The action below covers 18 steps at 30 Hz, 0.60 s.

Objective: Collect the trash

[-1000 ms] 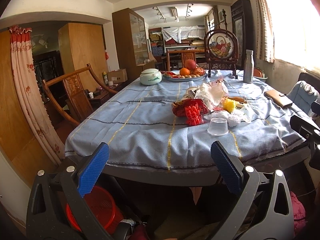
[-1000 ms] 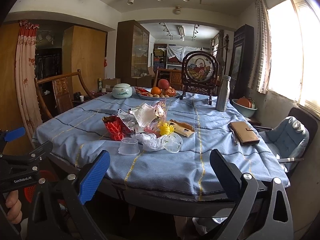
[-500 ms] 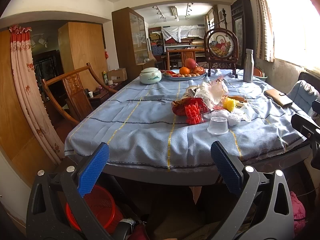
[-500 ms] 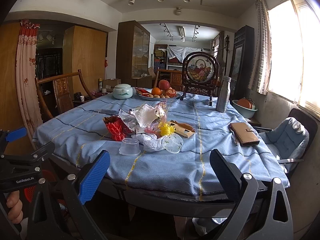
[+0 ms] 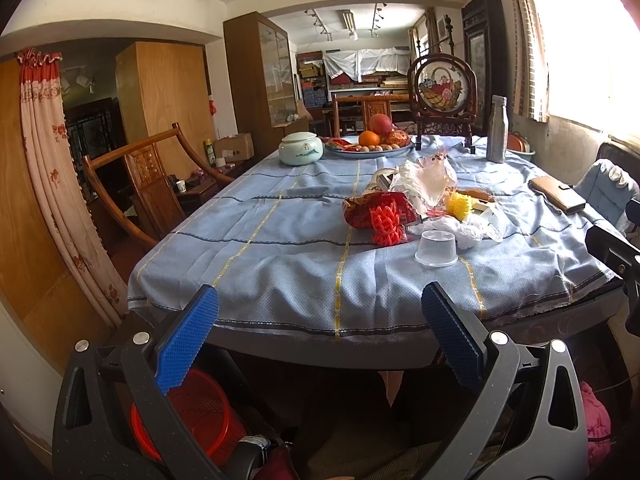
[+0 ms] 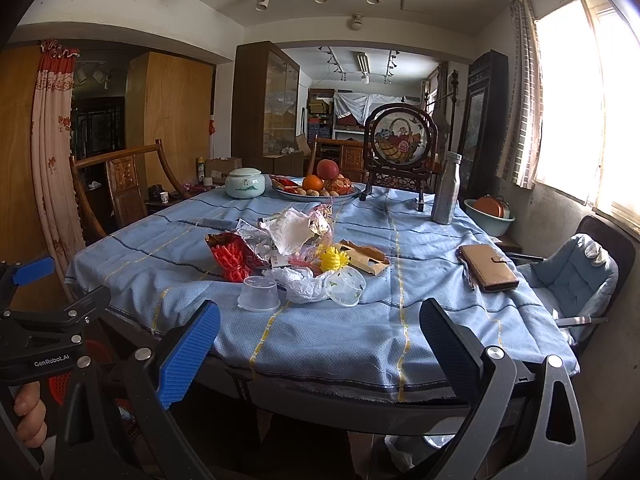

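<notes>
A heap of trash lies mid-table on the blue cloth: a red snack bag (image 5: 376,212) (image 6: 232,256), crumpled foil and clear wrappers (image 5: 424,180) (image 6: 292,228), a yellow paper cup liner (image 6: 332,260), white tissue (image 6: 304,284), an upturned clear plastic cup (image 5: 436,248) (image 6: 259,294) and a clear lid (image 6: 346,286). My left gripper (image 5: 320,336) is open and empty, short of the table's near edge. My right gripper (image 6: 320,352) is open and empty, also short of the edge. A red bin (image 5: 196,416) stands on the floor under the left gripper.
A brown wallet (image 6: 486,268) lies at the right. A fruit plate (image 6: 316,188), a white jar (image 6: 245,183), a steel bottle (image 6: 446,188) and a framed ornament (image 6: 400,140) stand at the far end. Wooden chair (image 5: 144,184) on the left, cushioned chair (image 6: 576,280) on the right.
Both views have shifted very slightly; the grippers stay open and nothing on the table has moved.
</notes>
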{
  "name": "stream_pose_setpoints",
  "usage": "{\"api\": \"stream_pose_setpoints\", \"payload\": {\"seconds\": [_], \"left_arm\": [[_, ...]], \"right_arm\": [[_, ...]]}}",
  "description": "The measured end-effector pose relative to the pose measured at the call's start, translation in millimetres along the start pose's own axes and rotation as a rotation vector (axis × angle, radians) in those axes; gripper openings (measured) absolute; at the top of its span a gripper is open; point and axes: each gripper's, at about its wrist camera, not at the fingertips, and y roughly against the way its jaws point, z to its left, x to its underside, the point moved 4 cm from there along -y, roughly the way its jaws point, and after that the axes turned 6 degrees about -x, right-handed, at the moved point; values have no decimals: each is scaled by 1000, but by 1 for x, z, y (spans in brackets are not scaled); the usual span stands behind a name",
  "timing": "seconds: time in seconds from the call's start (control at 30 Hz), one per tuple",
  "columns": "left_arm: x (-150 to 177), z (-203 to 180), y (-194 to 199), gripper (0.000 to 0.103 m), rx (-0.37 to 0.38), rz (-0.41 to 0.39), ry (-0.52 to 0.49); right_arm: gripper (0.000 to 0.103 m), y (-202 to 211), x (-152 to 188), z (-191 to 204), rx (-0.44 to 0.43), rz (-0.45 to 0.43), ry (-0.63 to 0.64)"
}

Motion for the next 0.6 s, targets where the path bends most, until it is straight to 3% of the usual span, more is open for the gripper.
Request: {"api": "stream_pose_setpoints", "payload": {"seconds": [0.6], "left_arm": [[6, -2, -8, 97, 6, 22, 2]], "right_arm": [[98, 0, 2, 1, -2, 5, -1]]}}
